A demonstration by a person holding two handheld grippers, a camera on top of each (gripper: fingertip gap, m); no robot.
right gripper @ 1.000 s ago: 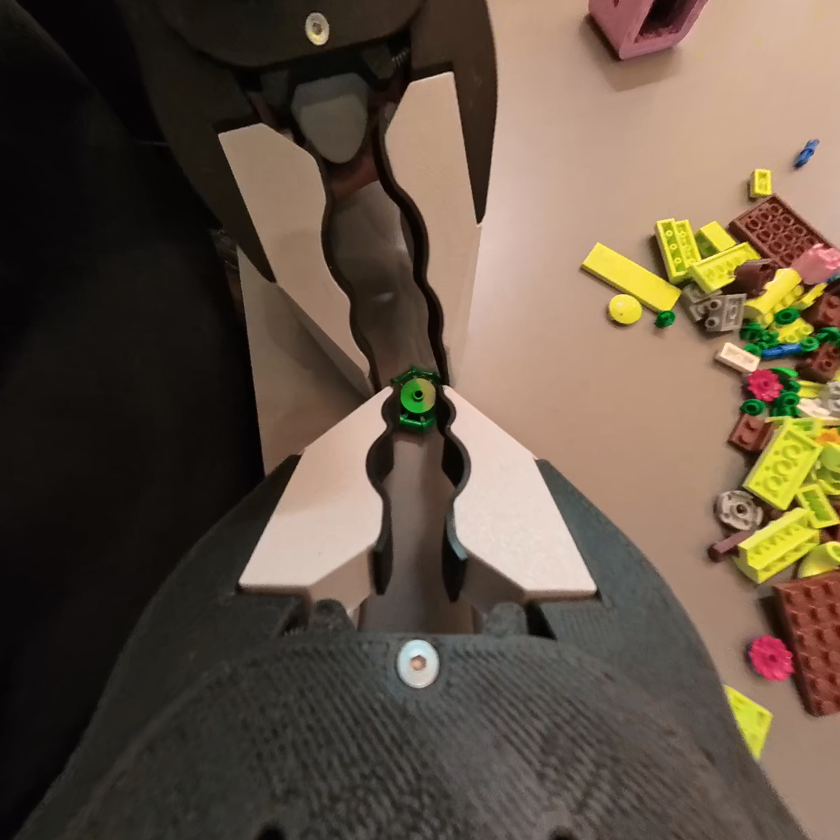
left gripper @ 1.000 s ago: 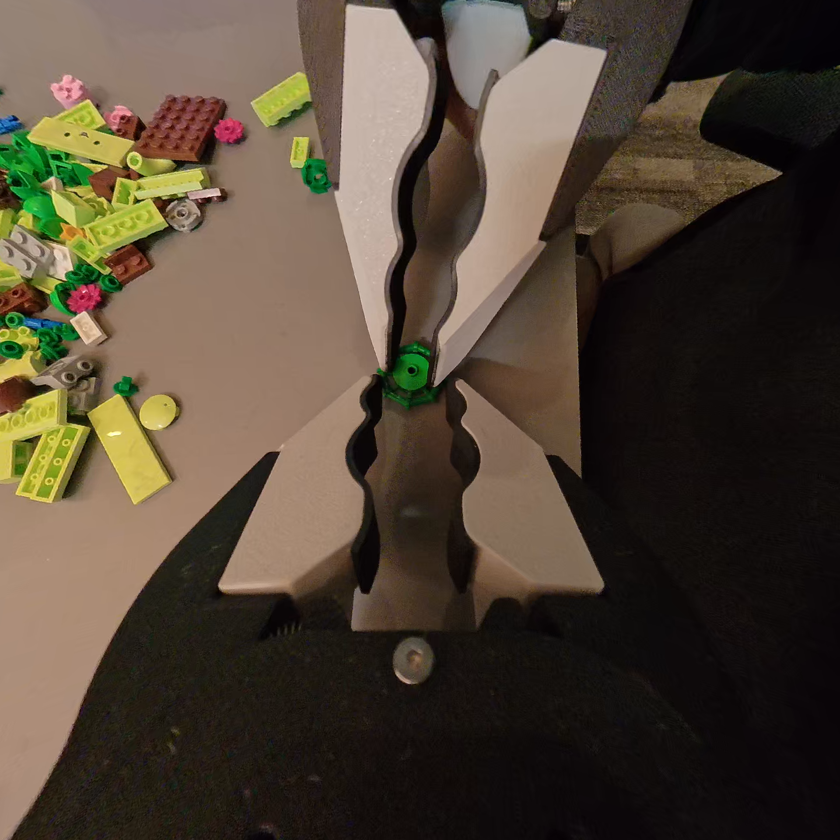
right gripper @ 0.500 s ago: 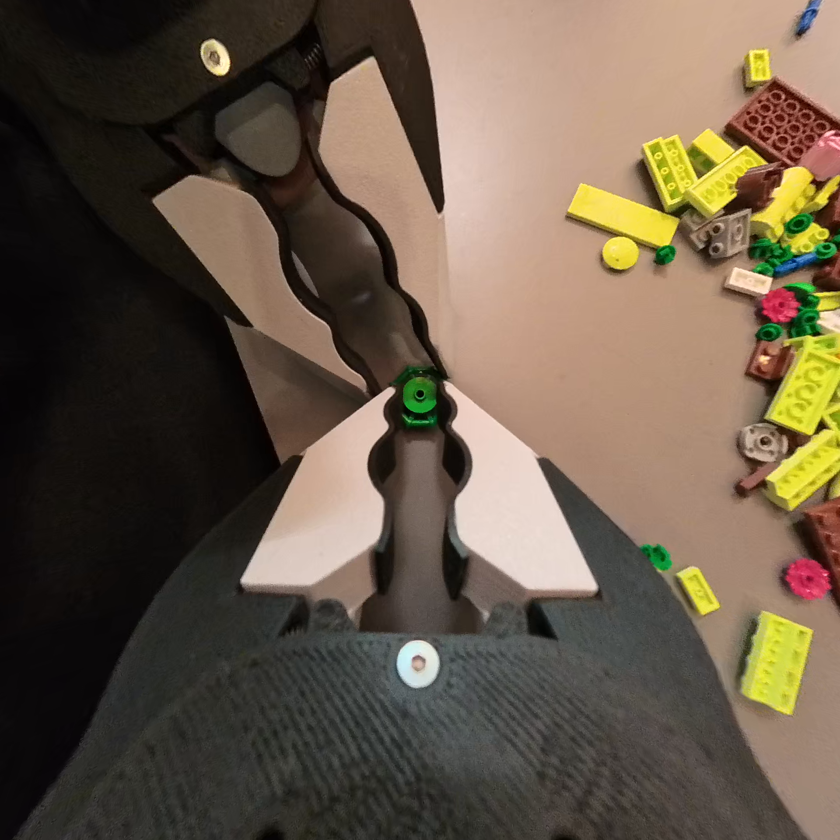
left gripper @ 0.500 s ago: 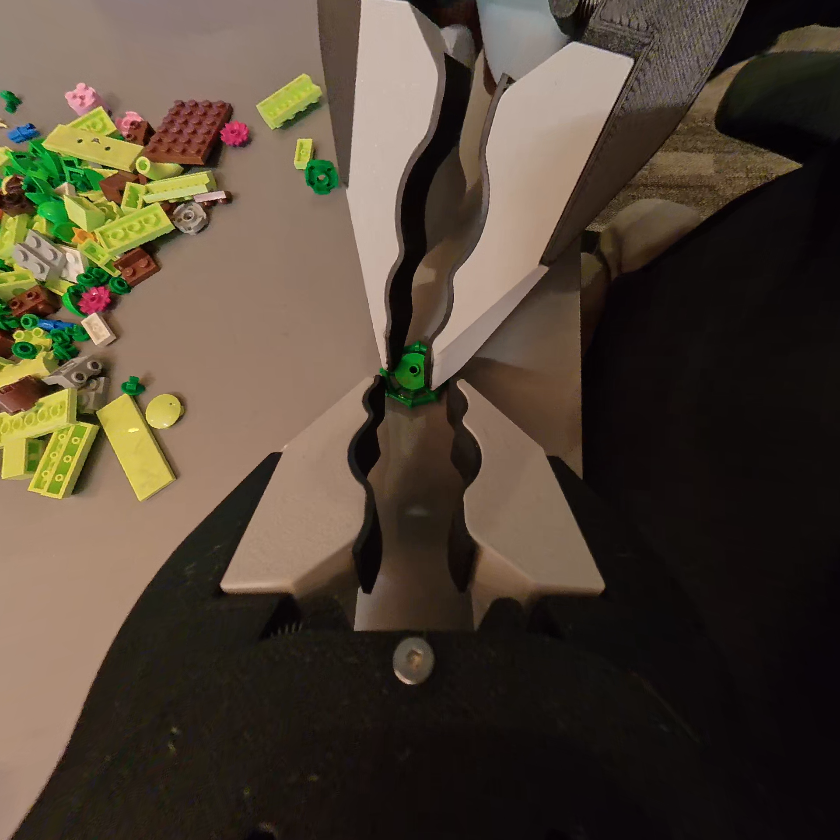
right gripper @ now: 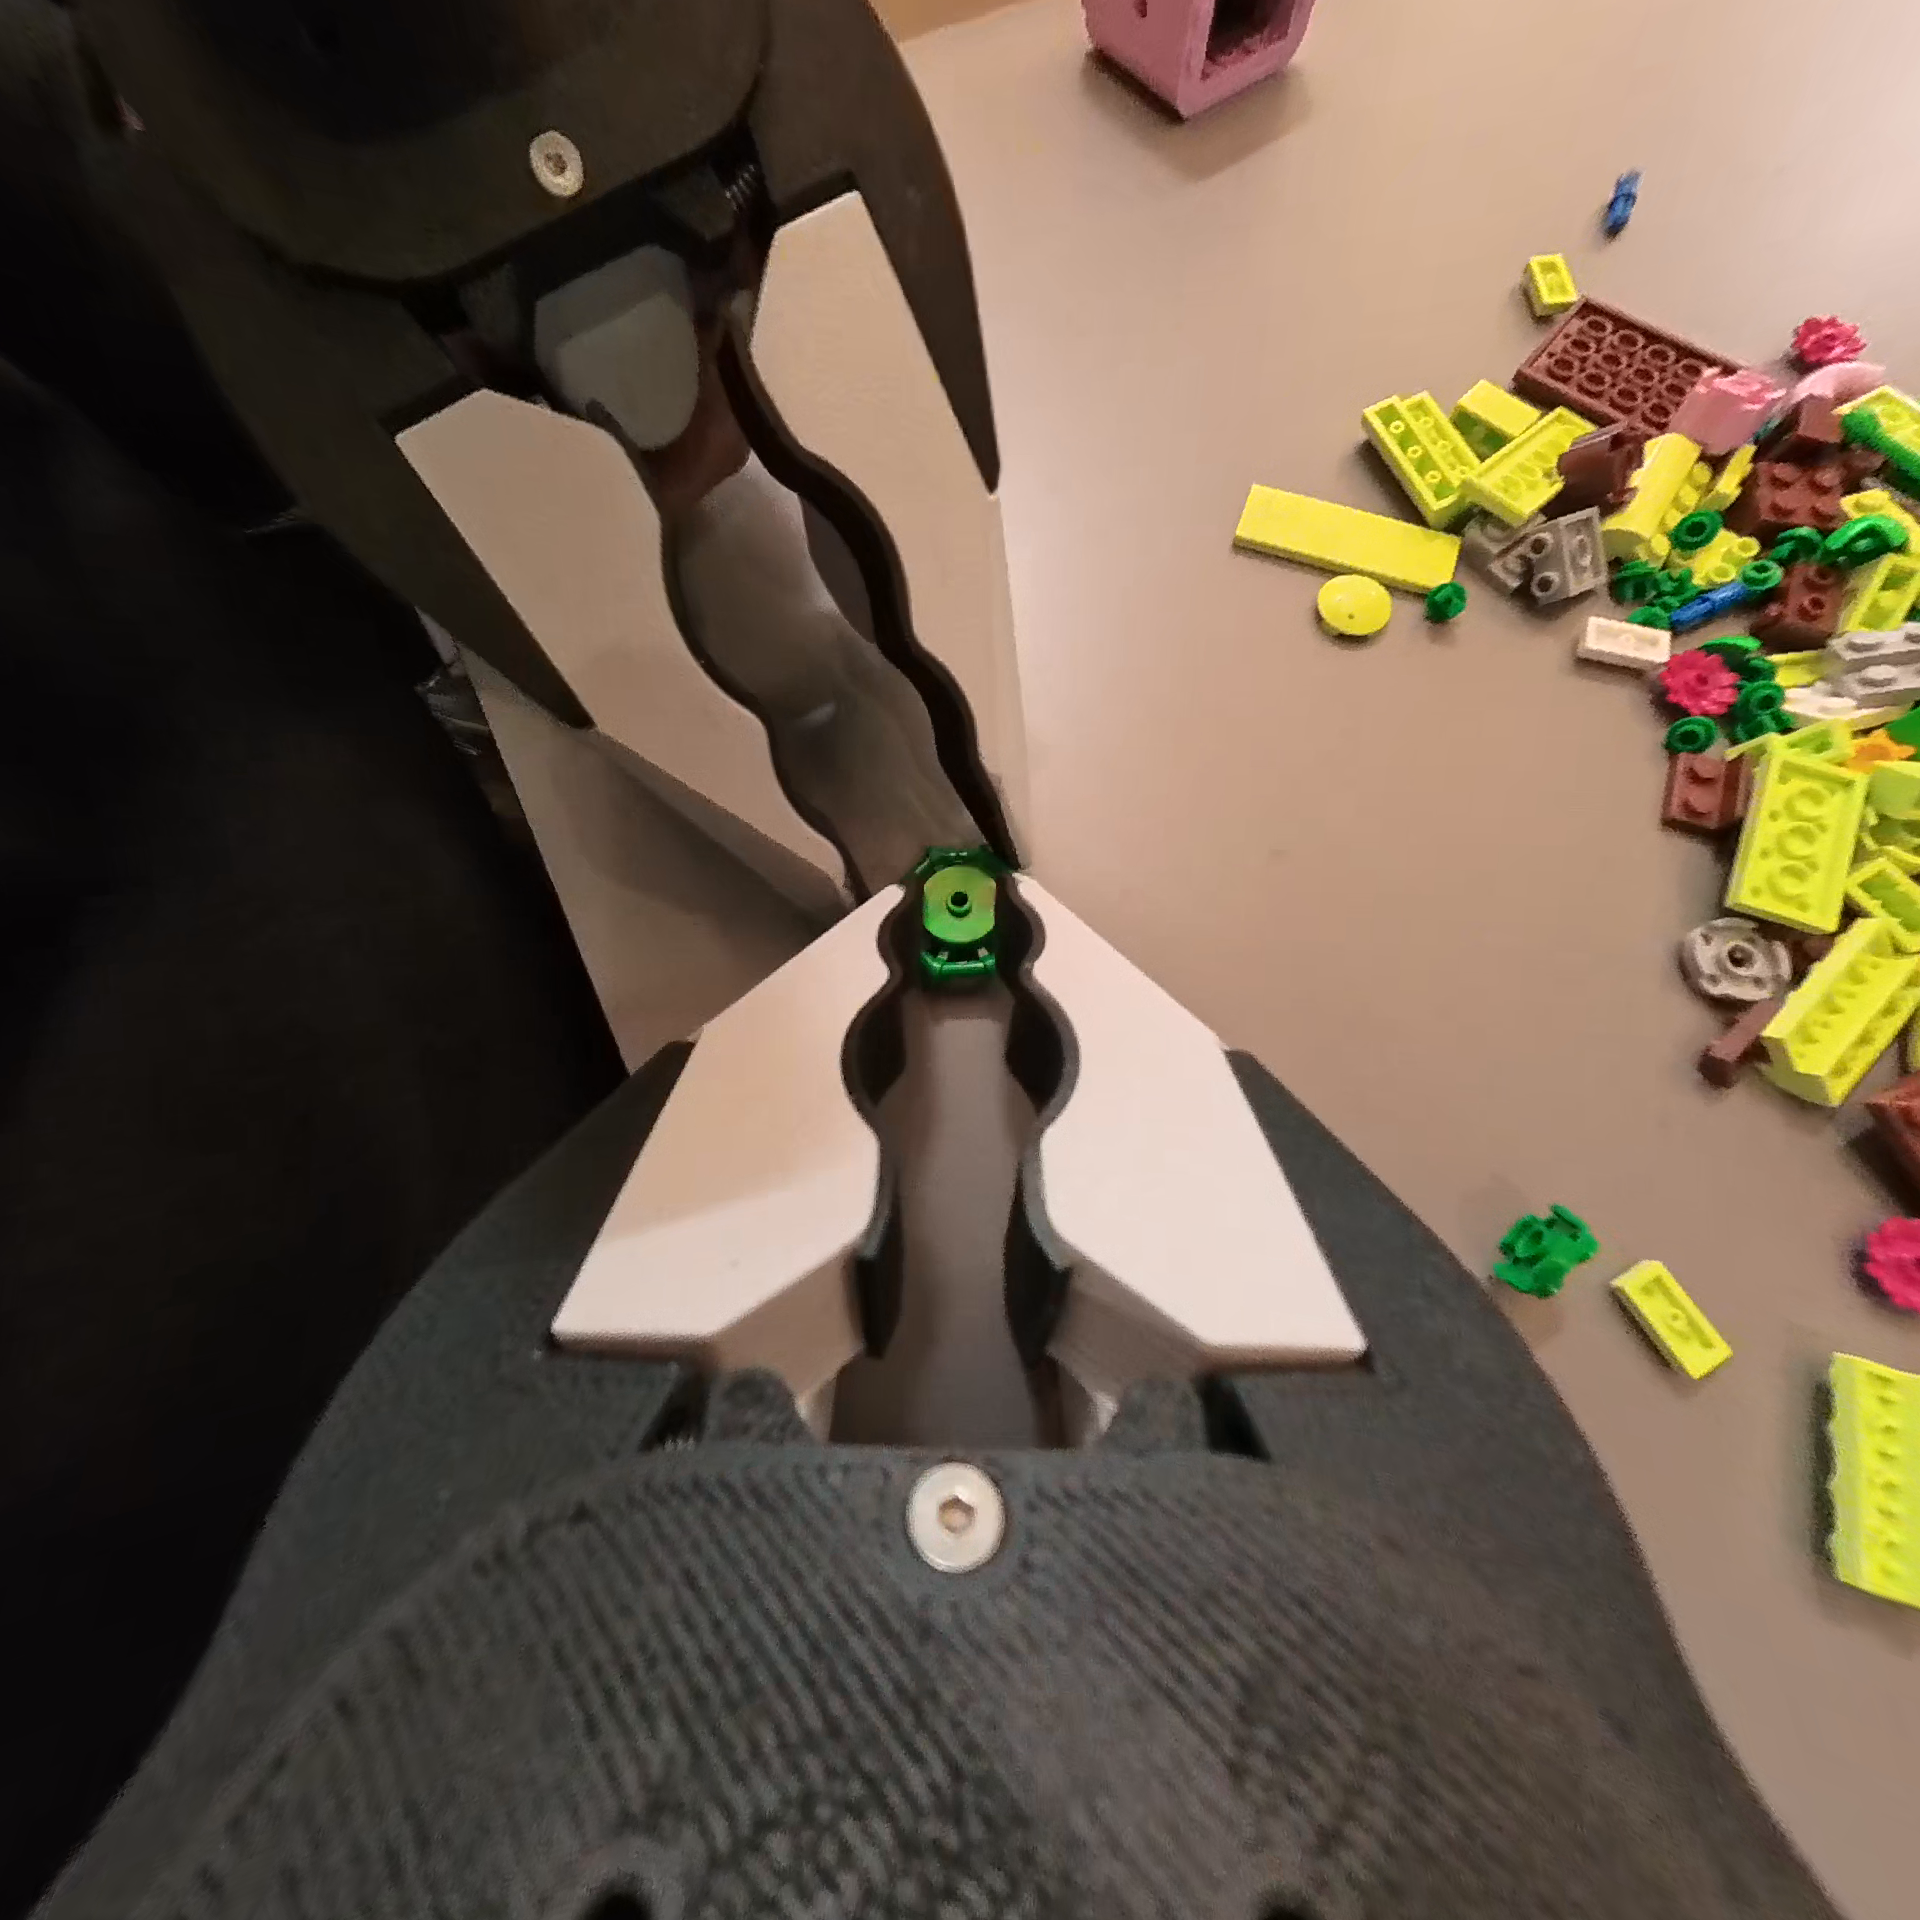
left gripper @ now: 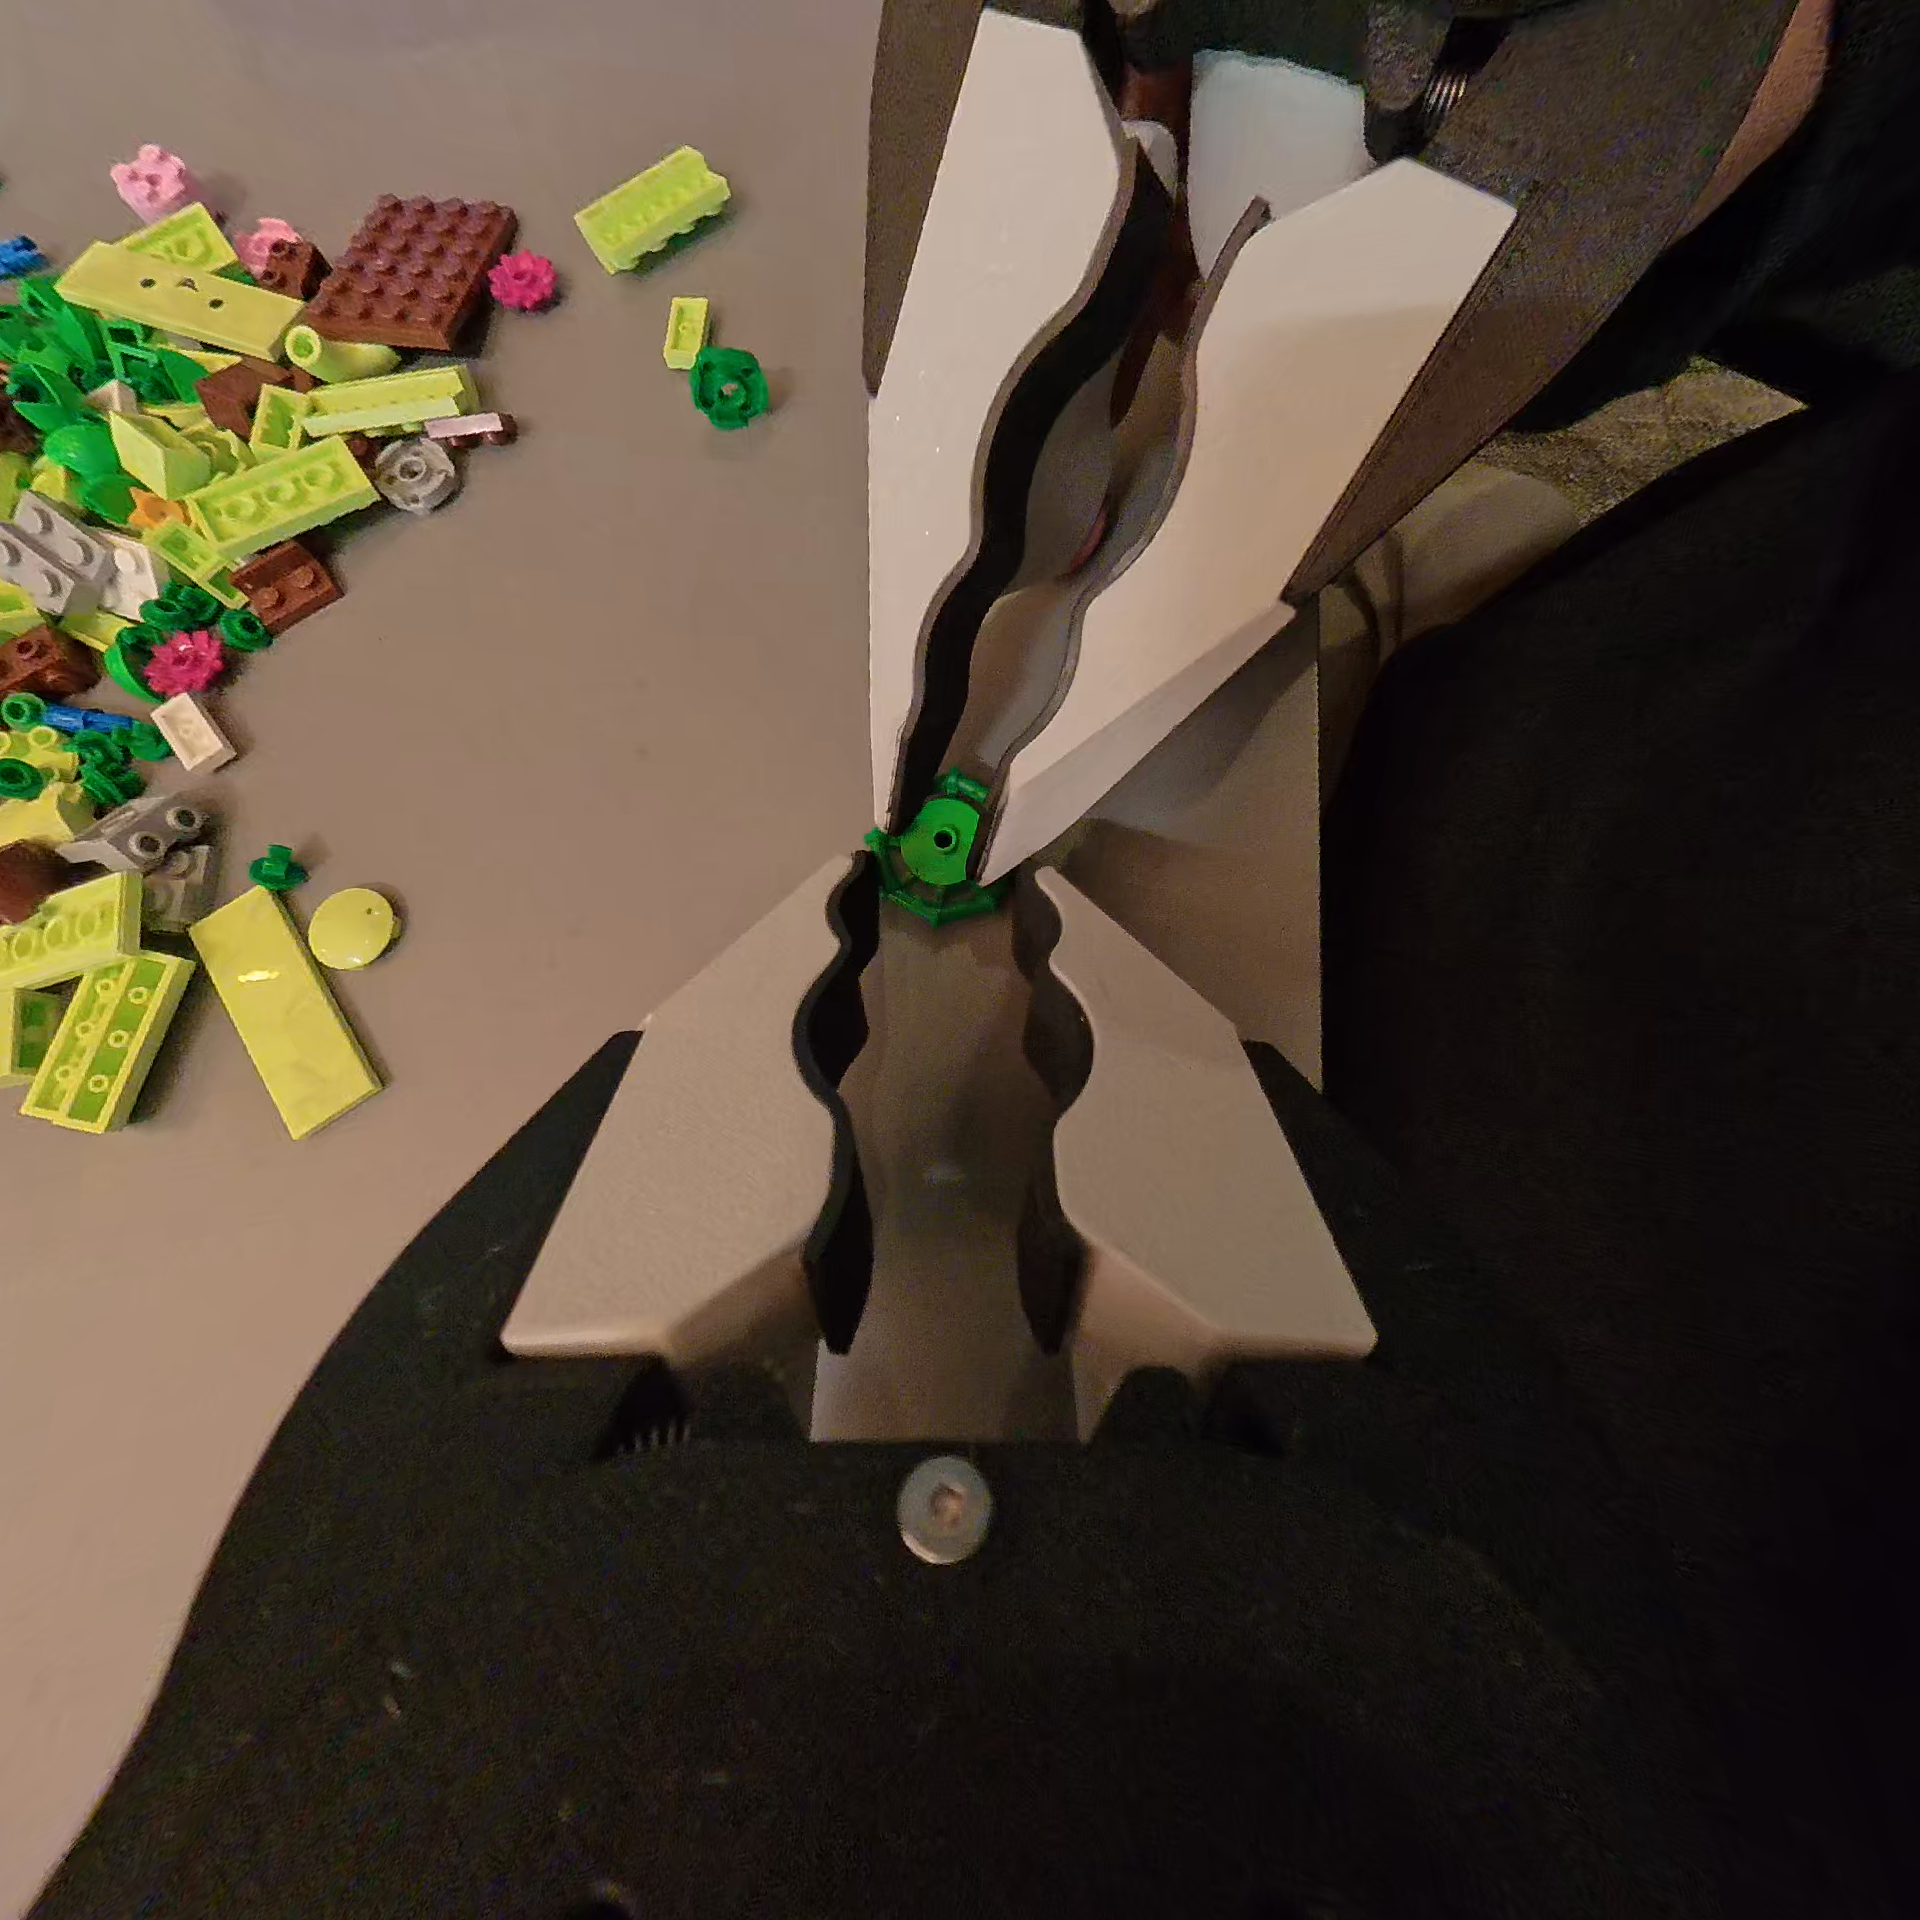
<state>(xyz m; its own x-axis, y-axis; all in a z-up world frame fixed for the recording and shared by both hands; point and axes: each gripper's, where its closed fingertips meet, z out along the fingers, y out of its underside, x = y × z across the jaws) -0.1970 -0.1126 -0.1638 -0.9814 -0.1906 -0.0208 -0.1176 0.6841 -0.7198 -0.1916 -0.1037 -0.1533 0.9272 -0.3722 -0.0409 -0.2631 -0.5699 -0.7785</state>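
Loose building bricks (left gripper: 187, 499) lie heaped on a grey table (left gripper: 582, 675); above it, left gripper (left gripper: 940, 883) and right gripper (right gripper: 961, 904) meet tip to tip, both nearly closed, pinching one small green piece (left gripper: 938, 854)

I seem to be at a plain worktop (left gripper: 582, 748) in some indoor room, a hobby or play table rather than a kitchen or workshop. What tells me so is the loose heap of toy building bricks (left gripper: 177, 499) spread on its smooth grey-brown surface: lime green ones, a brown studded plate (left gripper: 414, 272), small pink flower pieces (left gripper: 522, 278) and grey bits. At the far edge stands a pink hollow block (right gripper: 1195, 47). Past the worktop's right edge I see a strip of speckled carpet (left gripper: 1621, 436) (office-like, though I cannot be sure). The light is warm and dim.
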